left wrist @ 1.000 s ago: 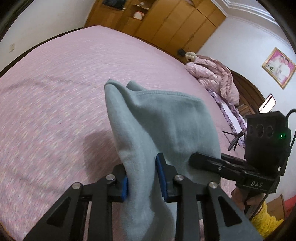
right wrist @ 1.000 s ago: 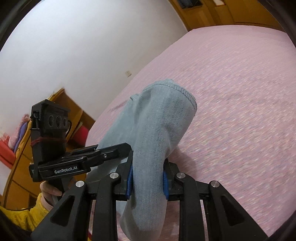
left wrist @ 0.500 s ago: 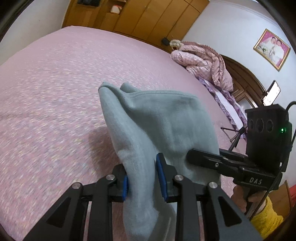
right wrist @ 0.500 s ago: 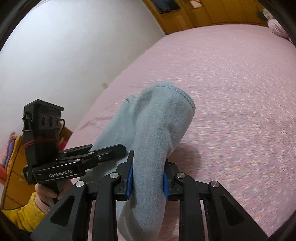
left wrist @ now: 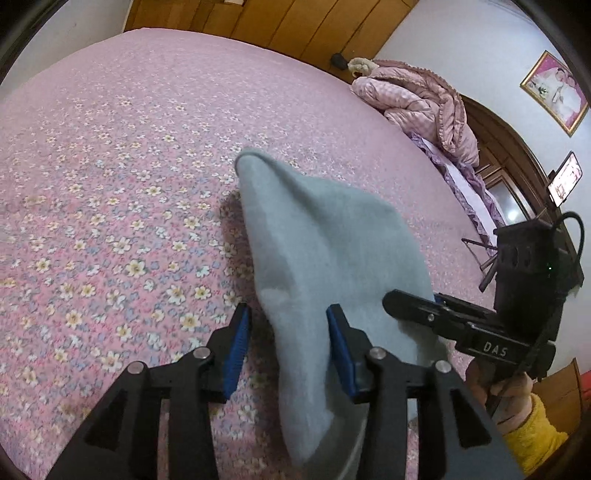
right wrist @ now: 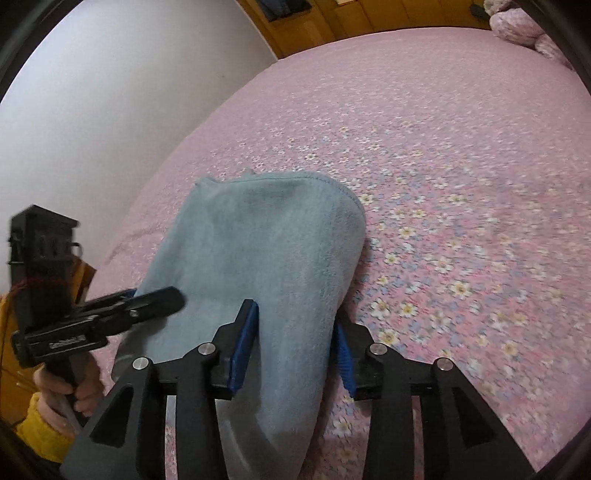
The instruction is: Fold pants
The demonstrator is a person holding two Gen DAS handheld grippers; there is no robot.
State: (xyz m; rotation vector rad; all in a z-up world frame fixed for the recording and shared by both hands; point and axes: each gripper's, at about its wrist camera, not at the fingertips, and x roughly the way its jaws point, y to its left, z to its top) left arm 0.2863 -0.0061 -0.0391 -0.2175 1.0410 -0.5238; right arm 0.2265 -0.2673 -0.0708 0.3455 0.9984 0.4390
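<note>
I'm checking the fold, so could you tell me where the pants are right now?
The grey-blue pants lie on the pink floral bedspread, running between the opening left tongs and the opening right tongs.

Soft, matt grey-blue fleece on the pants (left wrist: pixel 325 258). Matt black plastic with ribbed blue pads on the left tool (left wrist: pixel 288 332). Printed floral cotton over the bed (left wrist: pixel 110 184). Puffy quilted comforter (left wrist: pixel 417 99); glossy varnished wooden wardrobe (left wrist: pixel 295 26).

Pink floral bedspread (left wrist: pixel 110 184); wooden wardrobes (left wrist: pixel 295 26) behind; white walls (right wrist: pixel 110 92); framed picture (left wrist: pixel 556 96); pink quilt (left wrist: pixel 421 99) heaped.
</note>
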